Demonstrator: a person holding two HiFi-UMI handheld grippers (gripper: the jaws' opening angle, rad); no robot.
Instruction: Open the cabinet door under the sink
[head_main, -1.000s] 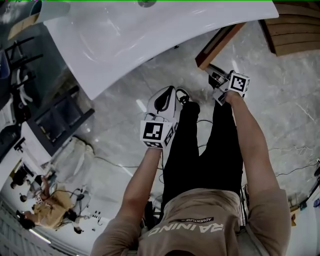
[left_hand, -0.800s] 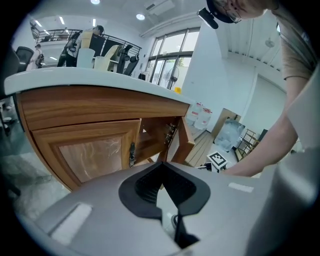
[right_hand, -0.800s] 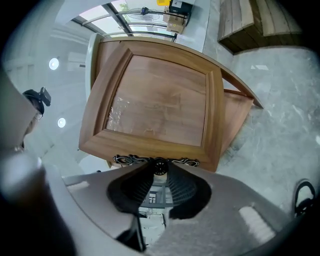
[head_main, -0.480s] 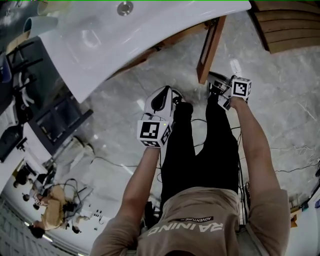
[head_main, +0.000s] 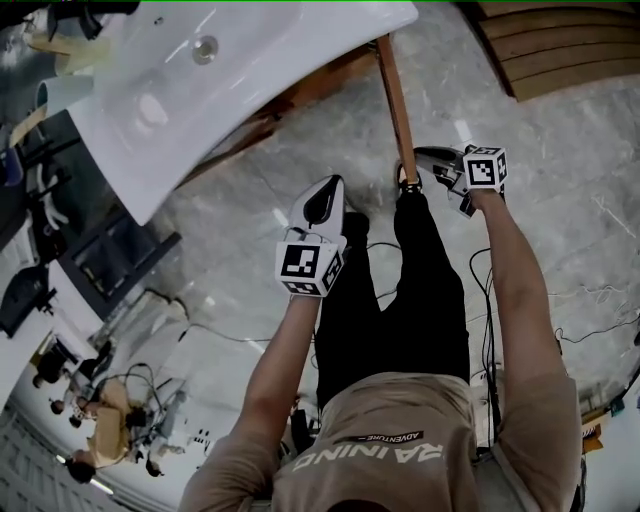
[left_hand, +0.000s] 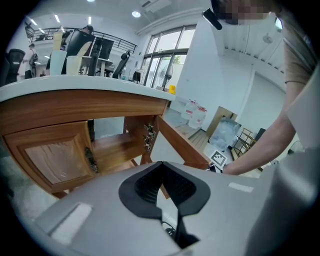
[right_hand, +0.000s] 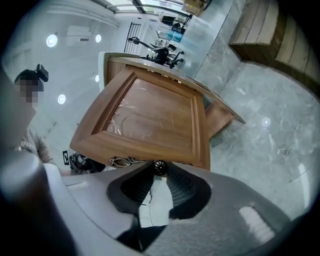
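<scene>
Late in the opening swing. Gripping the small dark knob (right_hand: 159, 167) of the cabinet door (right_hand: 150, 120) with the fingers of the right gripper (right_hand: 159, 172), set narrow and pressed on it, just closed a touch tighter. In the head view, door seen edge-on as a thin brown strip running from under the right end of the white sink (head_main: 250, 70) toward the near side, so already swung well out, about square to the cabinet front. In the left gripper view, open compartment with a bare wooden shelf (left_hand: 112, 145), second door (left_hand: 55, 160) to its left shut. Left gripper (left_hand: 161, 165) idle left of the open door, over the grey floor (head_main: 560, 230), fingers together, nothing between them. Judged nearly done. Next, probably: carry the knob a little further along the hinge arc if needed, then spread the fingers and back straight off without nudging the door shut. Small round knob, likely to slip if pulled off-axis.
</scene>
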